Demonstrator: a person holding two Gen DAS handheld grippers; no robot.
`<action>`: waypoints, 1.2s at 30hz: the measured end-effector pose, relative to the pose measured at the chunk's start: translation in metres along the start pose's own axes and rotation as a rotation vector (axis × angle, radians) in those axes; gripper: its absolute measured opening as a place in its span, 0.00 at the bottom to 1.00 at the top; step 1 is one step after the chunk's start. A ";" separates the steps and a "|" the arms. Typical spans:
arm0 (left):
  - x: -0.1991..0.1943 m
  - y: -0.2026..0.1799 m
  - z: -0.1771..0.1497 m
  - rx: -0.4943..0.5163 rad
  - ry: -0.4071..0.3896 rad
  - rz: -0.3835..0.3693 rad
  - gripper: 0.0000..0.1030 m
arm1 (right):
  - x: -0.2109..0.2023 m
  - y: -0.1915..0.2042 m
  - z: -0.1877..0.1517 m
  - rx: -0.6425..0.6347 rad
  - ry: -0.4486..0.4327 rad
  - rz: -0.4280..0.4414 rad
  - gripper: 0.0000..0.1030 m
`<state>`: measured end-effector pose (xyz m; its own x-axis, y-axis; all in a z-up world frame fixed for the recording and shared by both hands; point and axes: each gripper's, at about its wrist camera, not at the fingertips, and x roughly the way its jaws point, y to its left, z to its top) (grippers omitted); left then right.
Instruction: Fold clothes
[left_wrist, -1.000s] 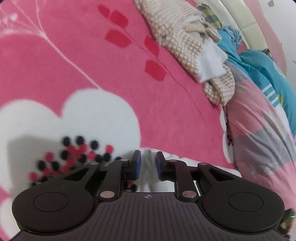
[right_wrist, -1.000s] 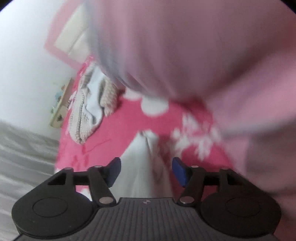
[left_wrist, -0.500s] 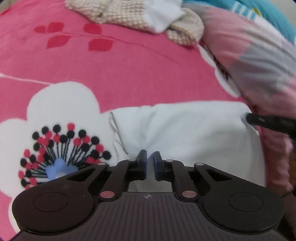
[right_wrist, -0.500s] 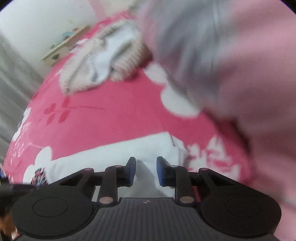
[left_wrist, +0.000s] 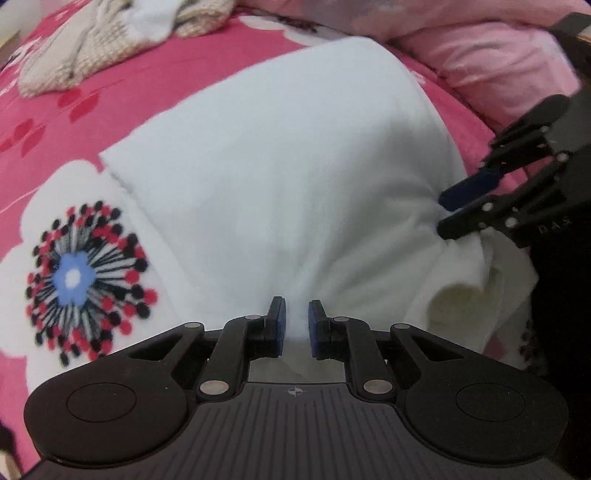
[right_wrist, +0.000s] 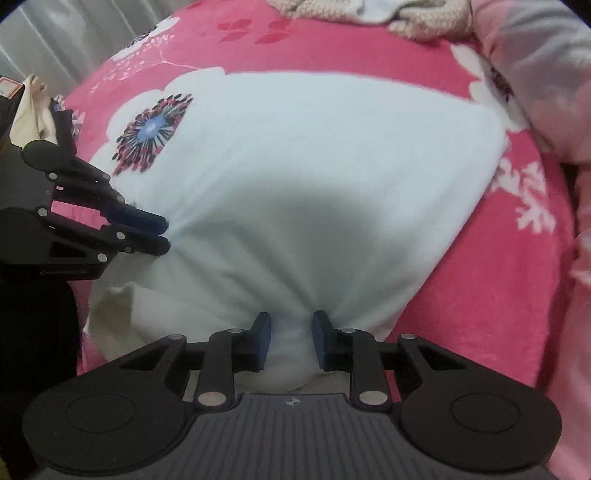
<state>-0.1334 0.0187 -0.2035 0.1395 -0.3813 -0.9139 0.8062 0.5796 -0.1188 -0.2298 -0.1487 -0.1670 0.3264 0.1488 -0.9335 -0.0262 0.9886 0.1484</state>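
Pink floral bed (left_wrist: 184, 92) carries the white garment (left_wrist: 295, 166). Left hand-held gripper (left_wrist: 294, 325) and right hand-held gripper (right_wrist: 290, 339) each pinch its near edge; lift evenly, keeping the edge taut.

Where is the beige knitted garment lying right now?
The beige knitted garment lies bunched at the far end of the pink floral blanket, top left in the left wrist view, beyond the white garment and beside the pink and grey bedding.
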 end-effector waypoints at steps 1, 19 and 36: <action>-0.011 -0.002 0.000 -0.001 -0.023 -0.011 0.13 | -0.015 0.003 0.000 0.009 -0.020 0.003 0.28; -0.011 -0.074 -0.042 0.222 0.049 -0.043 0.22 | -0.004 0.019 -0.041 0.077 0.093 0.071 0.27; -0.006 -0.011 0.006 -0.298 0.083 0.082 0.26 | 0.016 0.028 -0.047 0.174 0.145 0.075 0.25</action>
<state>-0.1398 0.0105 -0.1947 0.1400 -0.2712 -0.9523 0.5885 0.7963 -0.1403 -0.2698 -0.1177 -0.1929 0.1906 0.2355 -0.9530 0.1224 0.9575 0.2611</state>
